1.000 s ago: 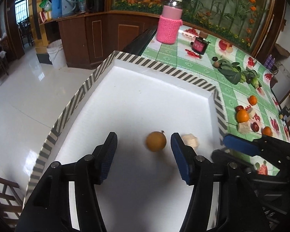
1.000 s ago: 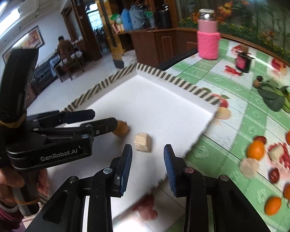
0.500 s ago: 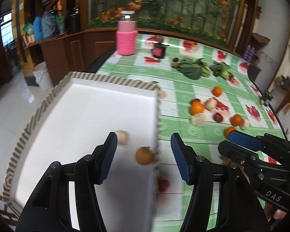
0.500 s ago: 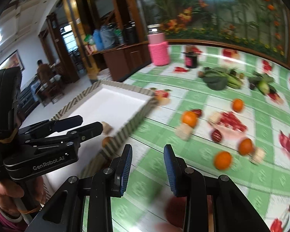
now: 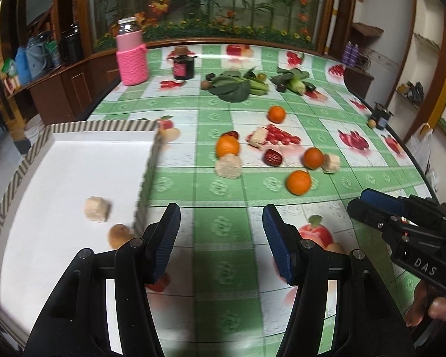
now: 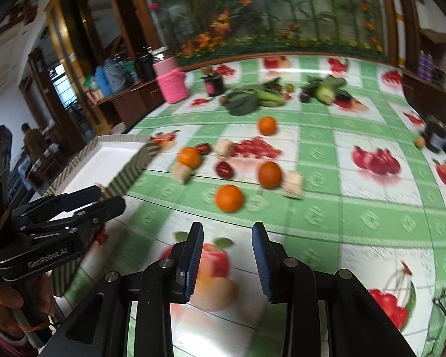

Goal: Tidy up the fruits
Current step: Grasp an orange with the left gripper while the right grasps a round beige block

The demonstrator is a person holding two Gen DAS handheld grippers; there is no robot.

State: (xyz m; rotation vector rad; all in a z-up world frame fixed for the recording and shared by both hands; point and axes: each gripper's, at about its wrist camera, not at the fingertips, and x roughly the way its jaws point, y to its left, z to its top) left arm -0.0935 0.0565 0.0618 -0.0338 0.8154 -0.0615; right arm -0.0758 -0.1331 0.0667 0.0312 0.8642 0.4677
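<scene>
Now both grippers are between picks. The left gripper (image 5: pixel 220 238) is spread and empty just right of the white tray (image 5: pixel 59 160), and the right gripper (image 6: pixel 227 255) is narrower but also empty, further right of the tray. The tray holds a pale cube (image 5: pixel 96 209) and a brown fruit (image 5: pixel 119 234). I judge the next move is a reach to the nearest orange (image 6: pixel 229 198), beyond the tray's corner. The tablecloth (image 5: pixel 238 267) before it is free; the tray's striped wall (image 5: pixel 147 175) must be cleared on return.
</scene>
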